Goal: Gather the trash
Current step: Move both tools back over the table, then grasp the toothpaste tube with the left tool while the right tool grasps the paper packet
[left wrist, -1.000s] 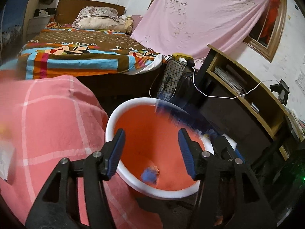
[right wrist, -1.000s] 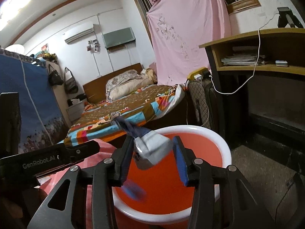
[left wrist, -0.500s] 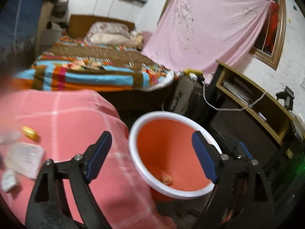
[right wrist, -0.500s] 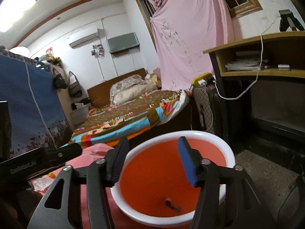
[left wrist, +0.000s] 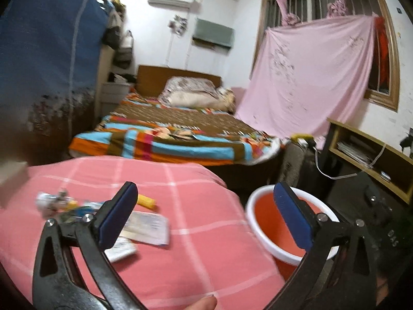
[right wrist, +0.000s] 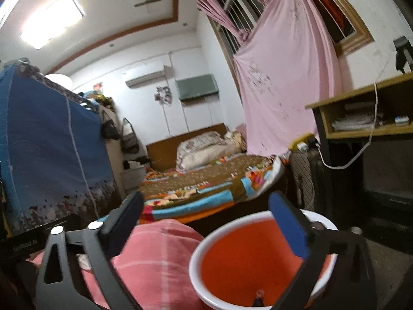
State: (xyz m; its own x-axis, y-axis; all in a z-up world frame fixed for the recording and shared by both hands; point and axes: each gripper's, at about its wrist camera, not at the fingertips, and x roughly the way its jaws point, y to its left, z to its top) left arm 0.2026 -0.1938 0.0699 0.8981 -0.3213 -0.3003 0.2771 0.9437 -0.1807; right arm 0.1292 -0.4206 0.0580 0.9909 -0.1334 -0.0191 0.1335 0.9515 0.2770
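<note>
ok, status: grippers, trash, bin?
Both hand-held grippers, left and right, just opened, empty. Wrappers on pink cloth. Orange bin unobstructed.

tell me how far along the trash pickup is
Some is done: at least one scrap lies in the orange bin. Nothing is in hand: the left gripper and right gripper have just been opening and are empty. Left: wrappers and a yellow piece on the pink cloth.

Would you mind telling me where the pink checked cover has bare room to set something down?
The pink checked cover is bare from the white packet across to its edge beside the orange bucket, and along its far side toward the bed. The left part is crowded with wrappers and a yellow piece.
</note>
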